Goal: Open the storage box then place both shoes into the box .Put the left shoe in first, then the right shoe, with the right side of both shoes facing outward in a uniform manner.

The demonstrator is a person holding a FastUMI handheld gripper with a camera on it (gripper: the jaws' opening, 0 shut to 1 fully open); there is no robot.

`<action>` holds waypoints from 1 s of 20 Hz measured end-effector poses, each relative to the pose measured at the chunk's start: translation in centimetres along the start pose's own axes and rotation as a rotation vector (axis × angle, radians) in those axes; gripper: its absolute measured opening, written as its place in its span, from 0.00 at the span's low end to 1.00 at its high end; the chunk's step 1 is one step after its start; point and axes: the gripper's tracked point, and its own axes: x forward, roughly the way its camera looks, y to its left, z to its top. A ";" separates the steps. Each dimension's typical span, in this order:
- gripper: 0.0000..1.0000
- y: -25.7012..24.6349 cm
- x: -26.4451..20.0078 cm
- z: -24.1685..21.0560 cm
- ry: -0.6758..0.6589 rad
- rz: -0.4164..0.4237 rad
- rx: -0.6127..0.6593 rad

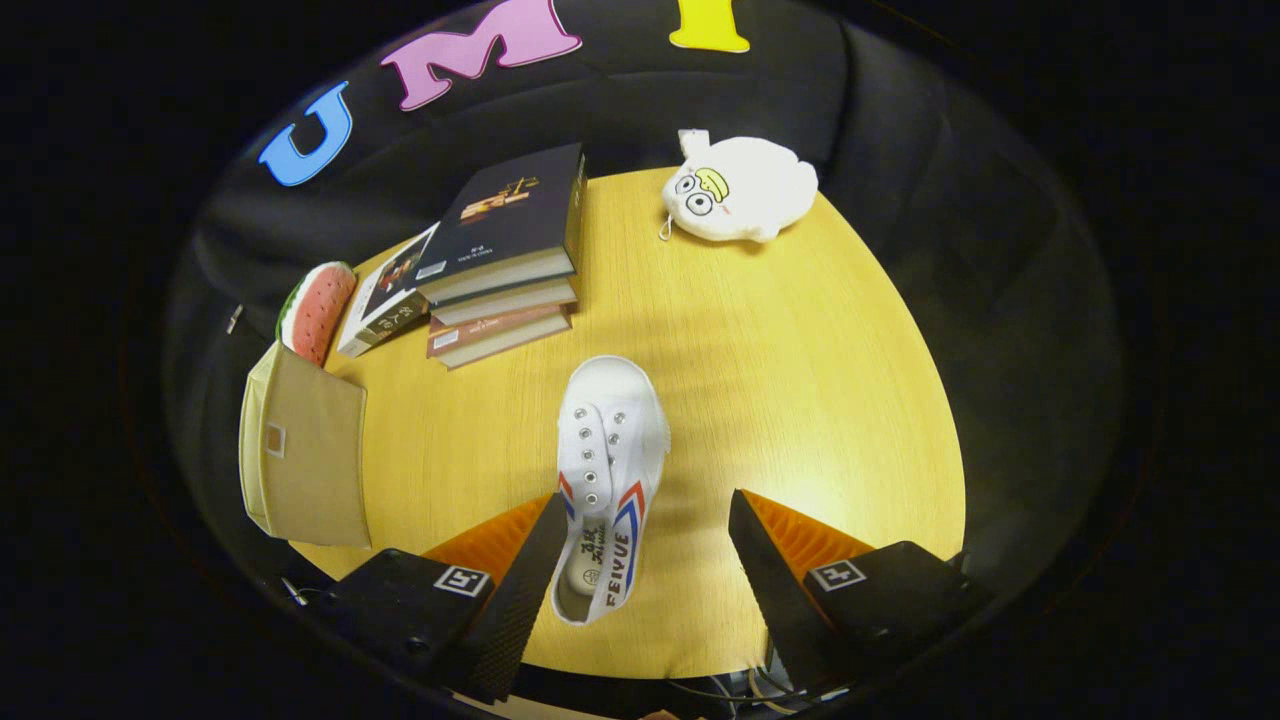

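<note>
A white canvas shoe (607,470) with red and blue side stripes lies on the yellow wooden table (800,380), toe pointing away from me. Its heel end sits between my fingers, close against the left finger (520,580). My gripper (645,560) stands open, with a wide gap between the shoe and the right finger (765,570). A beige storage box (305,455) rests at the table's left edge, its flap with a small tab facing me; whether the lid is open I cannot tell.
A stack of books (510,250) lies beyond the shoe to the left, with another book (385,295) beside it. A watermelon-slice toy (318,310) sits behind the box. A white plush toy (738,188) rests at the table's far edge.
</note>
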 end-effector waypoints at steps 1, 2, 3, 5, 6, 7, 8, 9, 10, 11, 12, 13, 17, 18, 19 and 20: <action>0.99 -0.2 0.7 -0.4 0.018 0.007 0.001; 0.99 -0.3 1.5 -0.8 0.034 0.012 0.000; 0.99 -0.5 2.3 -1.2 0.052 0.014 -0.004; 0.99 -0.9 3.8 -1.8 0.083 0.015 -0.006; 0.99 -1.2 4.4 -2.2 0.100 0.018 -0.004; 0.99 -1.3 4.8 -2.4 0.109 0.022 0.001; 0.99 -1.1 5.4 -2.6 0.117 0.032 0.007; 0.99 -1.1 5.9 -2.9 0.127 0.042 0.011; 0.99 -0.9 6.3 -3.1 0.133 0.050 0.011; 0.99 -0.7 6.7 -3.3 0.140 0.057 0.011; 0.99 -0.5 7.1 -3.5 0.144 0.068 0.013; 1.00 -0.1 7.5 -3.6 0.149 0.083 0.018; 0.77 1.9 8.1 -4.2 0.198 0.176 0.138; 0.64 1.9 8.1 -3.9 0.197 0.182 0.168; 0.51 2.0 8.4 -4.2 0.201 0.194 0.153; 0.50 2.0 8.2 -4.2 0.196 0.202 0.144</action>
